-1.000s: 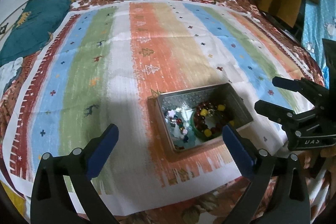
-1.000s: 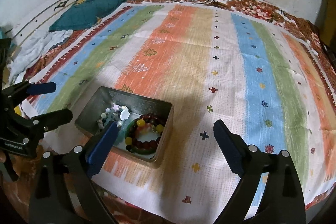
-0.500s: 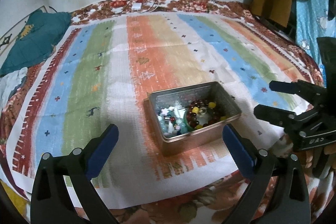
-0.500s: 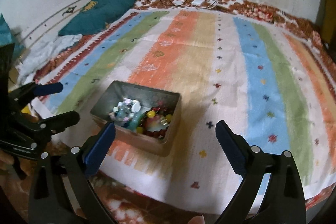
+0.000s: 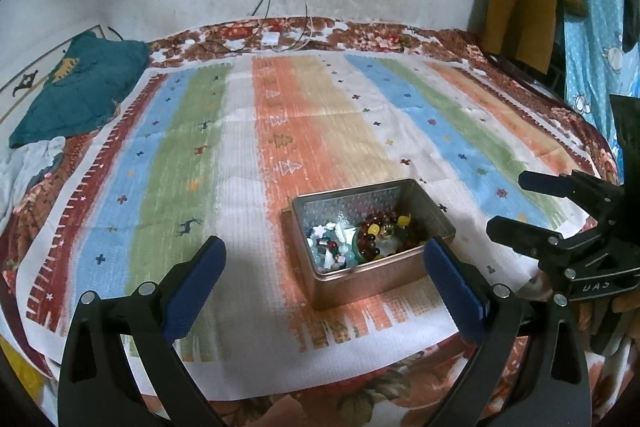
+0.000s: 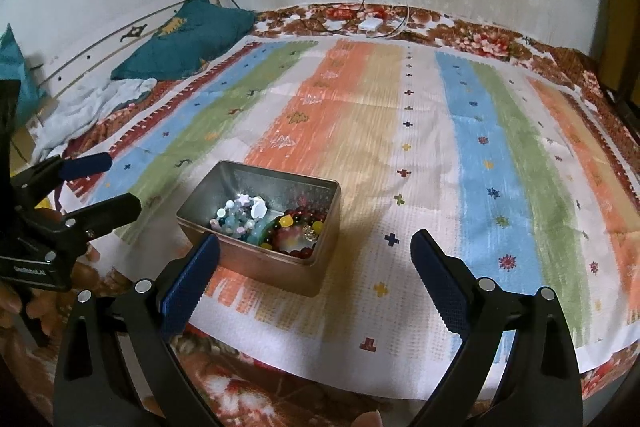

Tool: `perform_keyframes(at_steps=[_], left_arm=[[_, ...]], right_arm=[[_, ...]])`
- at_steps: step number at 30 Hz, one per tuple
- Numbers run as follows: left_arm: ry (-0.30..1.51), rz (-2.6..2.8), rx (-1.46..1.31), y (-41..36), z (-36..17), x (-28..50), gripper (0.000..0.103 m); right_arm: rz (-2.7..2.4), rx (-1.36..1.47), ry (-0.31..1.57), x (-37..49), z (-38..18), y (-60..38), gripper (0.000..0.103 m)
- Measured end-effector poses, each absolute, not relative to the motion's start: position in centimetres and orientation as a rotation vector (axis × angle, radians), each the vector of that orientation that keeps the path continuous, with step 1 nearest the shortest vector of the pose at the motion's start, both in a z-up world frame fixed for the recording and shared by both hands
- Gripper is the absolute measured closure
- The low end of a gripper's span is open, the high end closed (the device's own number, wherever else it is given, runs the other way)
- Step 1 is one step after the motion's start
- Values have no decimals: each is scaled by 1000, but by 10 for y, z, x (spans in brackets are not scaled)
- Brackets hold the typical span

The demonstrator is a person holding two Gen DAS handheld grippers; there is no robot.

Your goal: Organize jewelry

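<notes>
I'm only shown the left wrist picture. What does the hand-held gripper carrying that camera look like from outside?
Observer: In the right wrist view, the left hand-held gripper is black with blue pads. Its jaws are open and empty, and it sits left of the tin.
Operator: Who's holding it?
Observer: A person. Their fingers show beneath its body.
Operator: Anything else I'm missing?
Observer: What looks like a second teal cushion stands at the far left edge, by the wall.
</notes>
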State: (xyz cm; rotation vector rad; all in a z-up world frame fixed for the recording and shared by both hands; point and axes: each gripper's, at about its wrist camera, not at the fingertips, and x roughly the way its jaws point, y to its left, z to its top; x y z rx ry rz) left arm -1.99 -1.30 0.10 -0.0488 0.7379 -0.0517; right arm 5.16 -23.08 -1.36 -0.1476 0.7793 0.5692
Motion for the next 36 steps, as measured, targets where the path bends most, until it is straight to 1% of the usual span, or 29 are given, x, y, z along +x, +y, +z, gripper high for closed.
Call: perform_keyframes(at_steps=[36], left_arm=[[731,-55,-31,-18,1,-20,6]], right_arm=[[563,-155,778,51,-15,-229,6]])
